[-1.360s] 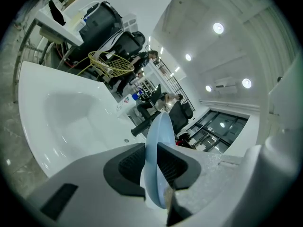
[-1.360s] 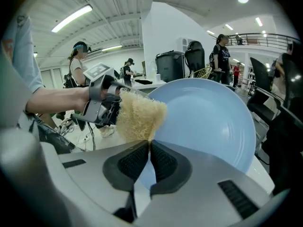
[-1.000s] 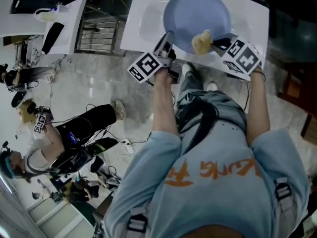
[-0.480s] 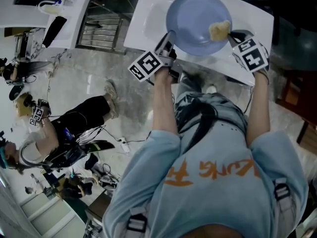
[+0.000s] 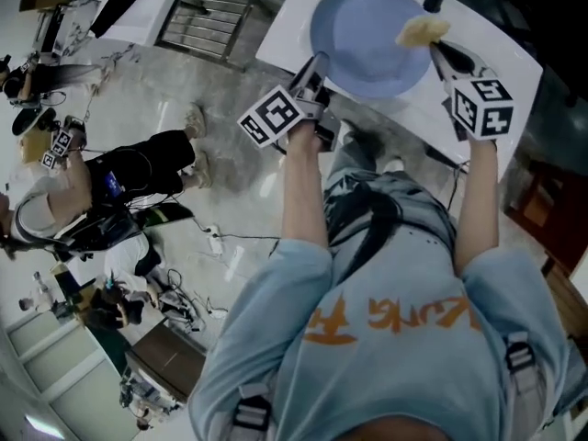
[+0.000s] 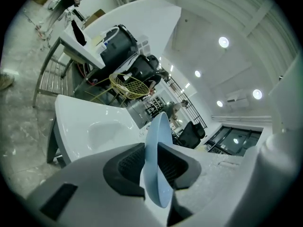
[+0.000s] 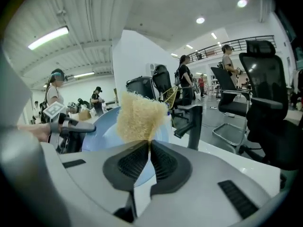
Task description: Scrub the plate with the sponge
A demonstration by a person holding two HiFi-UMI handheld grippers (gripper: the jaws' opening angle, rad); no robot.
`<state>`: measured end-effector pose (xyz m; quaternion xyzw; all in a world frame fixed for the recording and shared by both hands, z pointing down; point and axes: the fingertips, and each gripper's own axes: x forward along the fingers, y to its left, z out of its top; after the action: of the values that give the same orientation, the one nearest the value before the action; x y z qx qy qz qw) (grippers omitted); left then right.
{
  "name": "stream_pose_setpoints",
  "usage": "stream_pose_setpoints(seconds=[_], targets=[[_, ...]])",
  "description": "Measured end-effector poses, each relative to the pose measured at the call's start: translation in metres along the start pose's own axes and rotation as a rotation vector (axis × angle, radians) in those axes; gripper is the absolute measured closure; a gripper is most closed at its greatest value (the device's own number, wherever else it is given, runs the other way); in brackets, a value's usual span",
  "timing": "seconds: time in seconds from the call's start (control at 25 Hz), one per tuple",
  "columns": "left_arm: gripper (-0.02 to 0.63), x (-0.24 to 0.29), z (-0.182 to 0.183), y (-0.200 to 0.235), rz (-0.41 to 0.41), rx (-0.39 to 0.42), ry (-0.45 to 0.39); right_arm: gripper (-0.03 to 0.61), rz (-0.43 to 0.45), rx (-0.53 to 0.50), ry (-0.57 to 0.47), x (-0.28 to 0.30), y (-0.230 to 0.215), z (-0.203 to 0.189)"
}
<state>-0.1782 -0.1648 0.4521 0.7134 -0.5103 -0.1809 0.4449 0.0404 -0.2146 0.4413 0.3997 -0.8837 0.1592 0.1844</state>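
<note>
My left gripper (image 5: 315, 70) is shut on the near left rim of a light blue plate (image 5: 363, 30) and holds it tilted over a white sink (image 5: 289, 39). In the left gripper view the plate's edge (image 6: 158, 141) stands on end between the two pads. My right gripper (image 5: 436, 49) is shut on a yellow fibrous sponge (image 5: 421, 30), which sits at the plate's far right rim. In the right gripper view the sponge (image 7: 137, 115) sticks up from the closed jaws, with the plate (image 7: 102, 134) behind it to the left.
A black faucet (image 7: 189, 122) rises from the sink's counter to the right of the sponge. The sink's basin (image 6: 97, 126) lies left of the plate. People (image 5: 101, 200) sit on the floor at the left, among cables. Office chairs (image 7: 260, 93) stand at the right.
The right gripper has carried the sponge from the plate's lower right face up to its far right rim. Both grippers and the plate have shifted farther from the body.
</note>
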Motion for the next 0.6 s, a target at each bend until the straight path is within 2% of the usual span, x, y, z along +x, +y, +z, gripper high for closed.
stream_pose_setpoints(seconds=[0.2, 0.6], targets=[[0.535, -0.039, 0.026, 0.034, 0.061, -0.054, -0.095, 0.561, 0.049, 0.011, -0.081, 0.037, 0.032, 0.022], [0.535, -0.098, 0.071, 0.11, 0.17, -0.147, -0.225, 0.561, 0.158, -0.007, -0.029, 0.115, 0.103, 0.027]])
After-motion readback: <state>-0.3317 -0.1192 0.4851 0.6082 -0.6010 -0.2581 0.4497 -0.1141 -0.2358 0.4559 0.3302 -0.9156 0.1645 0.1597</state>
